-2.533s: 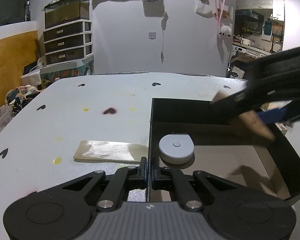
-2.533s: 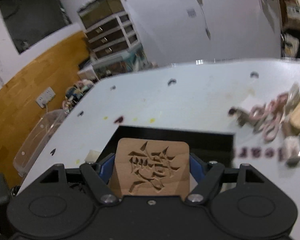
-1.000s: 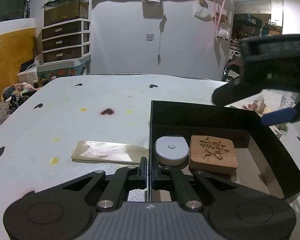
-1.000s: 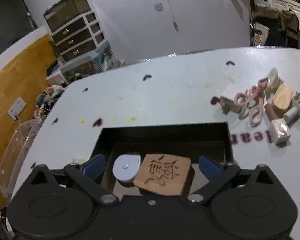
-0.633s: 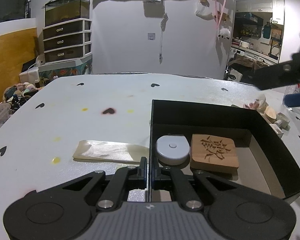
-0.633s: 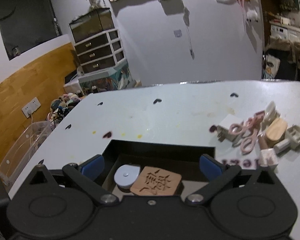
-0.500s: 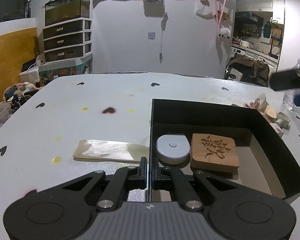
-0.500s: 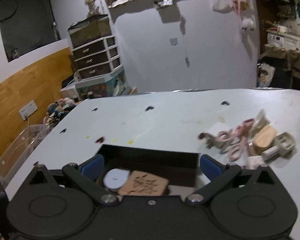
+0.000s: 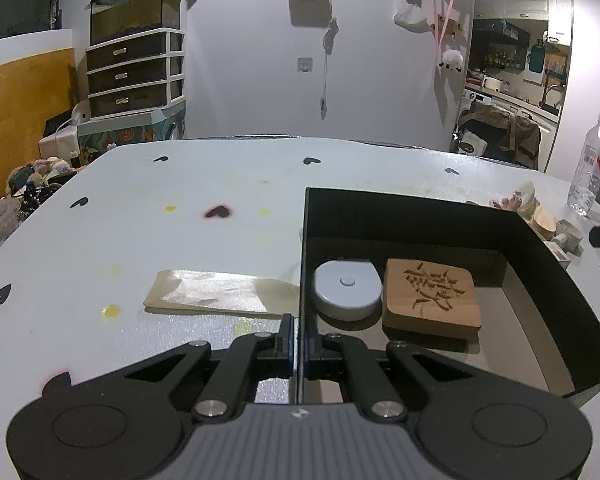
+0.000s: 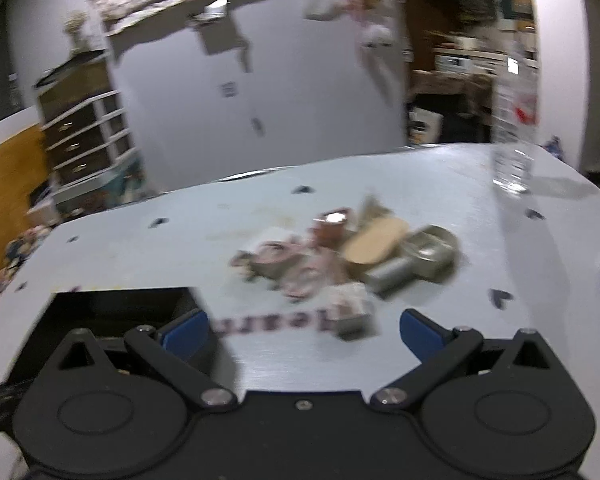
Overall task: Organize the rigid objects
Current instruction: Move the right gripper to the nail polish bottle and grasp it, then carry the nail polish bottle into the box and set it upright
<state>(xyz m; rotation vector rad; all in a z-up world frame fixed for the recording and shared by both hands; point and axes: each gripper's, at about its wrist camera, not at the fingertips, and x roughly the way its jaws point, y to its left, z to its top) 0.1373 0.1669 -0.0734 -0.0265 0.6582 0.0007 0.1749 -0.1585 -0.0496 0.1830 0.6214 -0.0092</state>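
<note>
Carved Chinese-style character on wooden coaster (image 9: 432, 297); blurred pink lettering on table (image 10: 420, 184), unreadable

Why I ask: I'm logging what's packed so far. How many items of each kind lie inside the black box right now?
Grey round case: 1
Carved wooden tile: 1
Total inside the black box: 2

Carved wooden coaster (image 9: 431, 297) lies flat beside grey disc (image 9: 347, 290) in black box (image 9: 556, 300).
</note>
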